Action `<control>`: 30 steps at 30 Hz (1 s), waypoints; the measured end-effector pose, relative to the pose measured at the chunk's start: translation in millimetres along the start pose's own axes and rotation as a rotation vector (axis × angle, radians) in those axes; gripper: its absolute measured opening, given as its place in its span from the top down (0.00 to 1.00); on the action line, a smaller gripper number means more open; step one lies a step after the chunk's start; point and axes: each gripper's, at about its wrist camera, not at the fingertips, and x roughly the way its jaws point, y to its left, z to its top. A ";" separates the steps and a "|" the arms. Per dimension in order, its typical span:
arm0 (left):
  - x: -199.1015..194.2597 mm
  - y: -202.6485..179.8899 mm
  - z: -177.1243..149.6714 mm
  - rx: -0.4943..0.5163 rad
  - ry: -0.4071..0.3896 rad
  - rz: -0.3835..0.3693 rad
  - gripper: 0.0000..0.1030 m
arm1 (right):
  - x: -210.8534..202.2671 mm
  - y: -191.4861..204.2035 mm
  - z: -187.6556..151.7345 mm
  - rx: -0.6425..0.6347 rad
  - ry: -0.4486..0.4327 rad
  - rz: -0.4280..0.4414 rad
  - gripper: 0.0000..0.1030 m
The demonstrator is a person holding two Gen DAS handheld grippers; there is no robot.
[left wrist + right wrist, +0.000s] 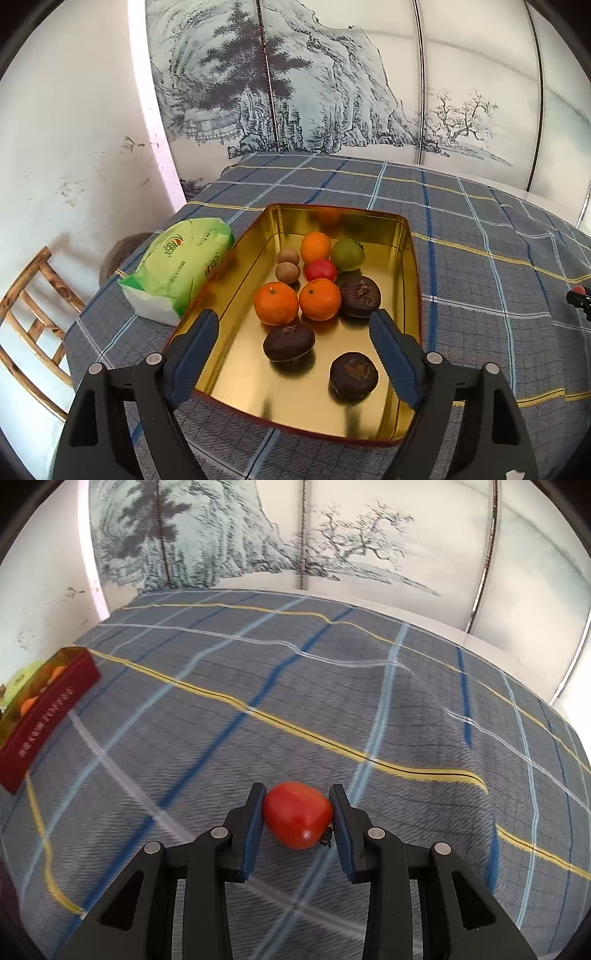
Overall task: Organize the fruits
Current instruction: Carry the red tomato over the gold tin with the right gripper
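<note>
The right gripper is clamped on a red tomato; the tin lies far to its left. The left gripper hangs over the tin, jaws apart and empty.

Bare tablecloth right of tin, tissue pack crowding its left.

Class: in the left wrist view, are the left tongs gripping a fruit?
No. The left tongs stand open above the tin, pads touching no fruit.

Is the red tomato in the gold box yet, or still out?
Still out. The red tomato is pinched between the right gripper's fingers over the checked tablecloth, well away from the gold box.
</note>
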 end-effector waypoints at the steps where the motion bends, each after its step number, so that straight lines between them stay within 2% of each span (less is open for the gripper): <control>1: -2.0 1.0 -0.4 -0.005 -0.005 0.003 0.21 | -2.4 4.7 0.8 -0.006 -0.004 0.009 0.65; 4: -7.4 4.3 -2.5 -0.016 -0.018 -0.017 0.19 | -12.1 22.2 6.6 -0.026 -0.023 0.048 0.65; 11: -19.8 10.0 -6.9 -0.004 -0.068 0.028 0.14 | -34.8 86.9 27.2 -0.124 -0.074 0.165 0.65; 16: -23.4 30.5 -9.3 -0.087 -0.064 0.027 0.12 | -42.7 142.2 43.5 -0.191 -0.092 0.290 0.65; 18: -23.6 36.8 -10.6 -0.100 -0.053 0.050 0.12 | -41.2 163.9 51.1 -0.214 -0.094 0.338 0.65; 24: -28.4 48.8 -14.8 -0.085 -0.040 0.072 0.10 | -23.1 232.4 74.4 -0.270 -0.060 0.485 0.65; 30: -36.2 55.3 -18.6 -0.064 -0.040 0.095 0.10 | -3.5 289.3 81.0 -0.340 -0.010 0.554 0.65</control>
